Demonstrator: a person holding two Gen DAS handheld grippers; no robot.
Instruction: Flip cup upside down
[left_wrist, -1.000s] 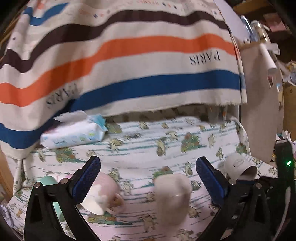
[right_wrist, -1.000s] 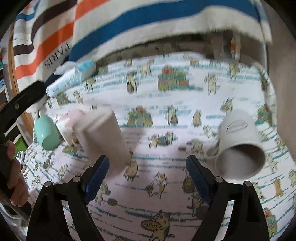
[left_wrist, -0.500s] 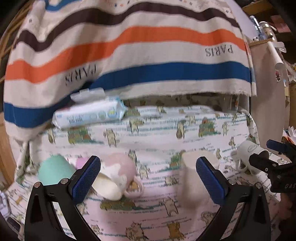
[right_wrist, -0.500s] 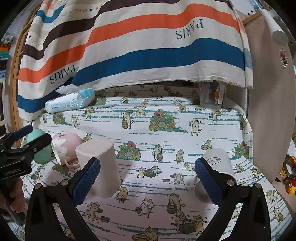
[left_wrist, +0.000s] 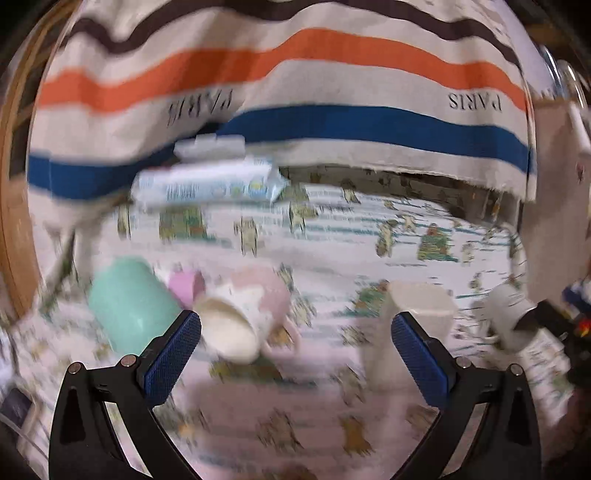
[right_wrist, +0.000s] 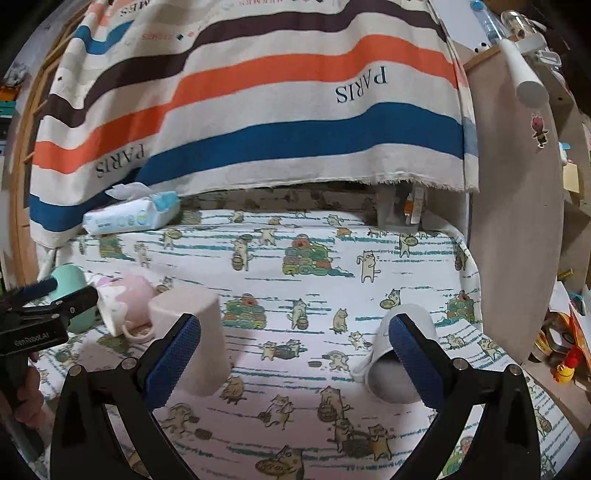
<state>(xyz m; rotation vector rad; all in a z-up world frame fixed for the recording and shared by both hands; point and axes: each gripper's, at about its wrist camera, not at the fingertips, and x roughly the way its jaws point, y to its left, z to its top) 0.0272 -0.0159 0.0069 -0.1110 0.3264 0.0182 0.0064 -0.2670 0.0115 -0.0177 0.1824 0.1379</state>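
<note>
4 cups: 1 beige, 1 pink, 1 mint, 1 white; 1 wipes pack; 2 cloths: 1 striped, 1 cat-print.

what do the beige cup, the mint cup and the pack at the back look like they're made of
Beige cup: probably matte plastic or unglazed ceramic; its opaque wall shows no glare. Mint cup: smooth, likely plastic, with an even colour and soft sheen. Pack of wipes: thin printed plastic film, crinkled and slightly glossy.

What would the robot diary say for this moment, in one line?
left gripper: open, empty | right gripper: open, empty | beige cup: upside down | white mug: on side
</note>
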